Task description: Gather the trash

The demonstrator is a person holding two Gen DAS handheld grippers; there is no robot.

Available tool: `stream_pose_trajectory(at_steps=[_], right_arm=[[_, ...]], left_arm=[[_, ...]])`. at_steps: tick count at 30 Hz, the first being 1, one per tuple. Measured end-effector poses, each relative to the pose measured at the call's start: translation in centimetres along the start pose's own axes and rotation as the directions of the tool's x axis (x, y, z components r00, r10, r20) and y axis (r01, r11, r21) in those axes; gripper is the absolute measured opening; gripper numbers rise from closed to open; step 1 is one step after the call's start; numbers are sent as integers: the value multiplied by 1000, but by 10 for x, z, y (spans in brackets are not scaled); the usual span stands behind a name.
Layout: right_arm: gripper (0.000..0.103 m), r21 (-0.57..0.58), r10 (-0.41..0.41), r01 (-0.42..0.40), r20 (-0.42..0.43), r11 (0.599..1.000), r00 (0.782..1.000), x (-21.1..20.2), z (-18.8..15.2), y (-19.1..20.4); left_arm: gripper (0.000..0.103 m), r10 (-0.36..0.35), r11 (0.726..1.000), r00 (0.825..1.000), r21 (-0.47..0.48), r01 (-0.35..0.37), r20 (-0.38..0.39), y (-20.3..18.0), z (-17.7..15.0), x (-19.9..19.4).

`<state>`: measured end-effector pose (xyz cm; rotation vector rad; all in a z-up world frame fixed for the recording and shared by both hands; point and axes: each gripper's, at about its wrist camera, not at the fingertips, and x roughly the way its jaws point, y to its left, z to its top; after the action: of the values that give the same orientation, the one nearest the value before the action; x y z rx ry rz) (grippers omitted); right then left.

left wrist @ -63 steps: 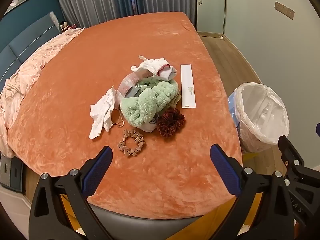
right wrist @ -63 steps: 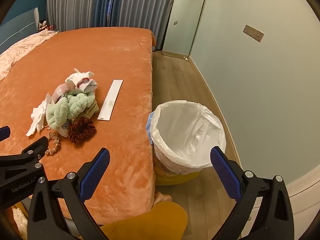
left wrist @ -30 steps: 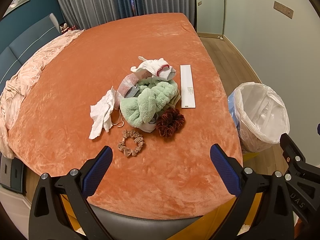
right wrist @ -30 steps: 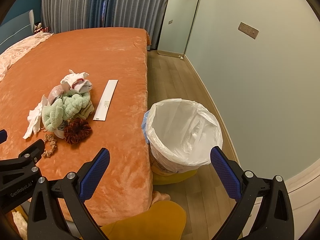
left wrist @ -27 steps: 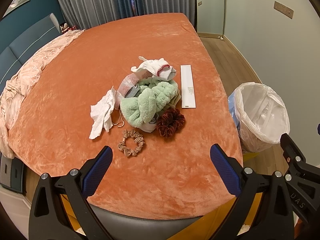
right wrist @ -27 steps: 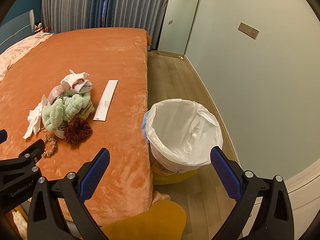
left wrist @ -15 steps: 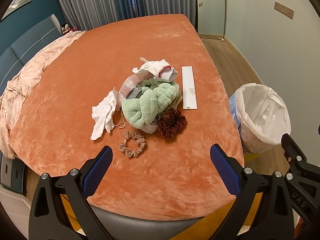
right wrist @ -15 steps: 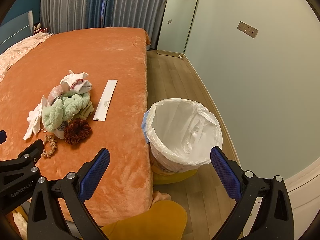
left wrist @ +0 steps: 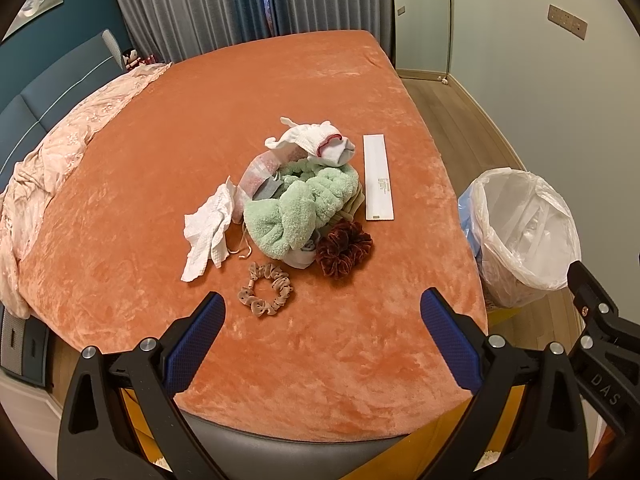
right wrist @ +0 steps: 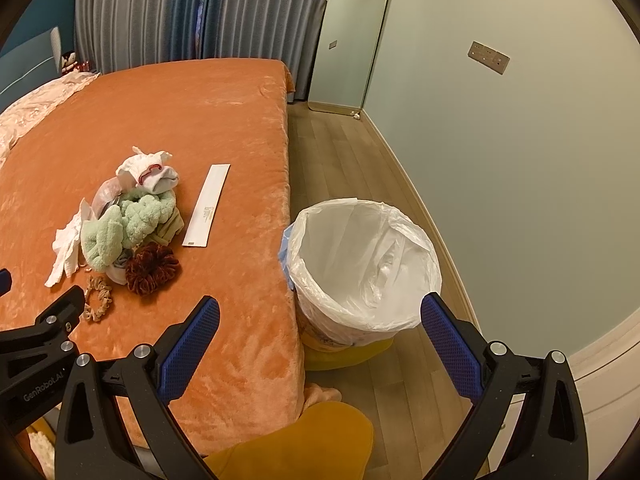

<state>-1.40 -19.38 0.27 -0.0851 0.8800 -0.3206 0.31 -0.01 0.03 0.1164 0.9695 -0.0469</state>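
Note:
A heap of things lies on the orange bed (left wrist: 200,92): a crumpled white tissue (left wrist: 208,232), a pink-and-clear wrapper (left wrist: 258,174), a white sock with red trim (left wrist: 320,146), a green fluffy headband (left wrist: 304,208), a flat white paper strip (left wrist: 378,178), a dark red scrunchie (left wrist: 344,246) and a beige scrunchie (left wrist: 266,294). My left gripper (left wrist: 322,340) is open and empty, above the bed's near edge, short of the heap. My right gripper (right wrist: 320,340) is open and empty, between the bed edge and the white-lined bin (right wrist: 362,264). The heap also shows in the right wrist view (right wrist: 128,224).
The bin (left wrist: 520,236) stands on the wood floor right of the bed. A pink quilt (left wrist: 48,168) lies at the bed's left side. Curtains and a mirror (right wrist: 348,36) are at the back. A yellow cushion (right wrist: 296,444) is below my right gripper.
Both grippers have drifted slightly; the heap sits a little lower and nearer in the left wrist view. Nothing on the bed has moved. Both grippers stay open.

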Motion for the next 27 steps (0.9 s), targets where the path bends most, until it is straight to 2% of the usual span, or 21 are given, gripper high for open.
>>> stream_pose_trajectory(at_steps=[27], right_arm=[[96, 24, -26, 25, 32, 999, 999, -7, 7, -1]], left_arm=[[93, -3, 1000, 1000, 0, 3, 18, 3, 8, -5]])
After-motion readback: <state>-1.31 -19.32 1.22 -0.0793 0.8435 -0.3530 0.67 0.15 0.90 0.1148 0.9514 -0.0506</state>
